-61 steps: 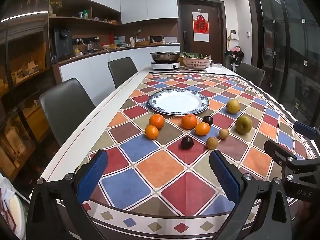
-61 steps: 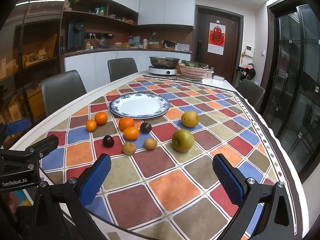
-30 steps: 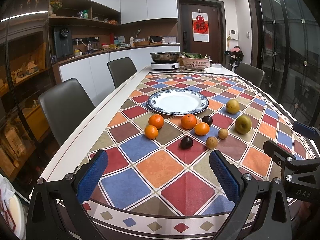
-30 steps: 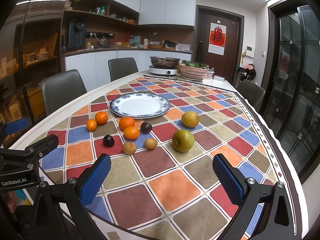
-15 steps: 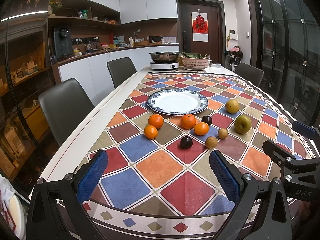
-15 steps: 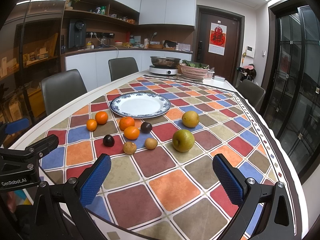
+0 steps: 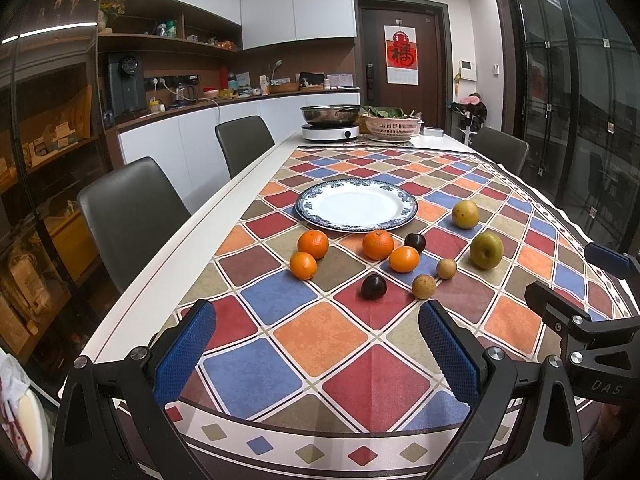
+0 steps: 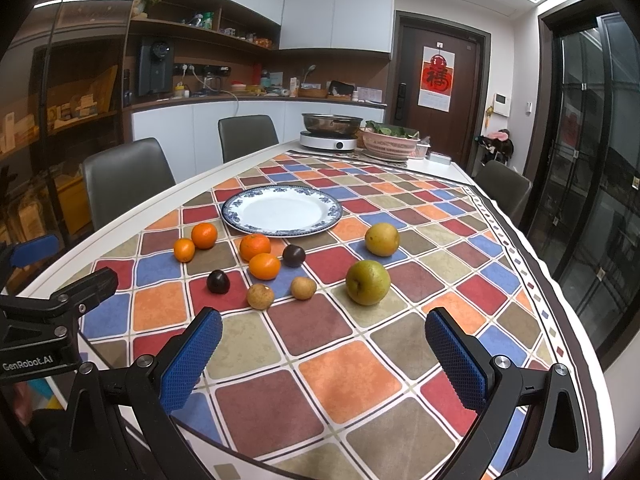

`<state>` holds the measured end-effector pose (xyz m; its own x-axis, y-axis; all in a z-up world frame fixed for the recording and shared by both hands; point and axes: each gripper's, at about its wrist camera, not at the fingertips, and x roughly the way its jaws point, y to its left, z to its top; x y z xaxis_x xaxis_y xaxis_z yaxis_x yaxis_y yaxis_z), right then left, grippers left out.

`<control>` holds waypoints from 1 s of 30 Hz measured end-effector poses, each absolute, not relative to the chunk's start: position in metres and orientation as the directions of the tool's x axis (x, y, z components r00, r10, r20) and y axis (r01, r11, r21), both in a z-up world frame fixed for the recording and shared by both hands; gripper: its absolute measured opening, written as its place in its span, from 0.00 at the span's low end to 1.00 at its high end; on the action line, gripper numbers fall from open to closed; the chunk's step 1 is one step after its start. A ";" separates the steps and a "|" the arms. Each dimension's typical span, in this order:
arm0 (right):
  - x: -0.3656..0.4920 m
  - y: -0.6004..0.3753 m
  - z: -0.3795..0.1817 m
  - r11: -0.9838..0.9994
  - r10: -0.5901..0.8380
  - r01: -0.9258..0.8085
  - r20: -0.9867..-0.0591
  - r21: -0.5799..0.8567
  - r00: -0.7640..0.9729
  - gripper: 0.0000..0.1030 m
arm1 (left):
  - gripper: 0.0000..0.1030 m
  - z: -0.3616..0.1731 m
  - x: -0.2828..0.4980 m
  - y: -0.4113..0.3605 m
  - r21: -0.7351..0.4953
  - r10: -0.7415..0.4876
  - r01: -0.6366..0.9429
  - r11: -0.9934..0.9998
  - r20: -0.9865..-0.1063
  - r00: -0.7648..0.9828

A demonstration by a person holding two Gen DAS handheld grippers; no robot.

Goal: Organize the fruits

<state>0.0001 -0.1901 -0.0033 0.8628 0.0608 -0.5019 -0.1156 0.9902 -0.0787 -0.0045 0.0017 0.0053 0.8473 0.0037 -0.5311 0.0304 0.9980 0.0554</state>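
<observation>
Grippers — left gripper (image 7: 316,350) and right gripper (image 8: 323,354) — wide open, empty, above near table edge: nearest longan (image 8: 260,296) first, squeezed gently, to plate (image 8: 282,229).

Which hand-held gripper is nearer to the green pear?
The right. The right hand-held gripper sits just in front of the green pear; for the left hand-held gripper, the pear lies further off, toward its right.

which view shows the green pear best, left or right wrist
The right wrist view: the green pear sits large and near centre, ahead of the open right gripper. The left wrist view shows it smaller, off to the right, also unobstructed.
</observation>
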 end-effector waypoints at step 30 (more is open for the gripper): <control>0.019 -0.183 -0.001 0.982 0.097 -0.166 -0.499 -0.095 0.861 0.97 | 0.82 0.006 0.015 -0.003 0.093 -0.061 0.126 0.988 -0.514 0.856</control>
<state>0.0189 -0.1831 -0.0010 0.8609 0.0971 -0.4994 -0.1660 0.9815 -0.0954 0.0151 -0.0035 0.0058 0.8555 -0.0608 -0.5142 0.1263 0.9876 0.0934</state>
